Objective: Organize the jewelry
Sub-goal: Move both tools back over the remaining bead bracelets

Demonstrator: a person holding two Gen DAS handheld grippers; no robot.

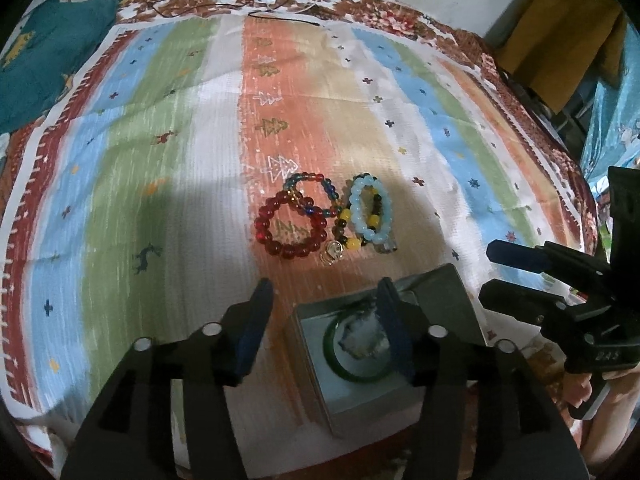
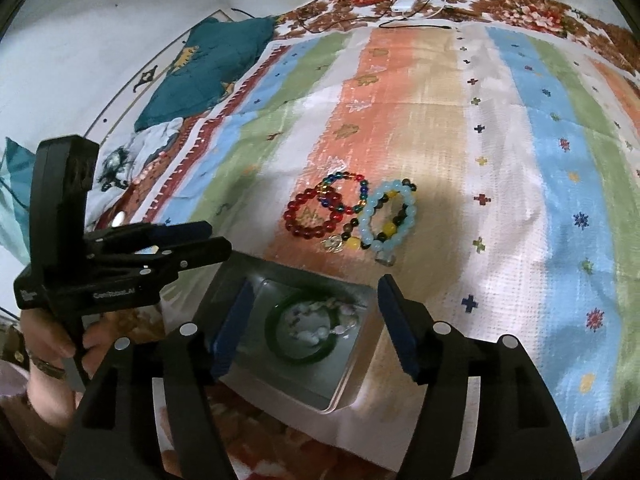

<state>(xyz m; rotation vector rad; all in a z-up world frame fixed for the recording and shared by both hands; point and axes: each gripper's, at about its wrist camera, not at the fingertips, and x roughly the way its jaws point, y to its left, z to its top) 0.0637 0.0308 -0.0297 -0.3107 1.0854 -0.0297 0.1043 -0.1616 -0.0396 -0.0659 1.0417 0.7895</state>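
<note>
Hovering — both tools (image 1: 324, 320) (image 2: 316, 320) agape over box (image 2: 304, 380) — bracelets (image 1: 320, 216) beyond.

Striped patterned cloth (image 1: 168, 128) spread over floral bedding (image 1: 384, 16), teal cushion (image 2: 208, 76) beside pale wall (image 2: 100, 20), cables (image 2: 404, 20) at far edge

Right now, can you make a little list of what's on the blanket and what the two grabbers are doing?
box: open tin box, near edge of the striped cloth
in box: green bangle and a pale beaded piece
on cloth: red bead bracelet, multicolour bracelet, light blue bracelet, dark and yellow bracelet
left gripper: open, empty, above box
right gripper: open, empty, above box
</note>
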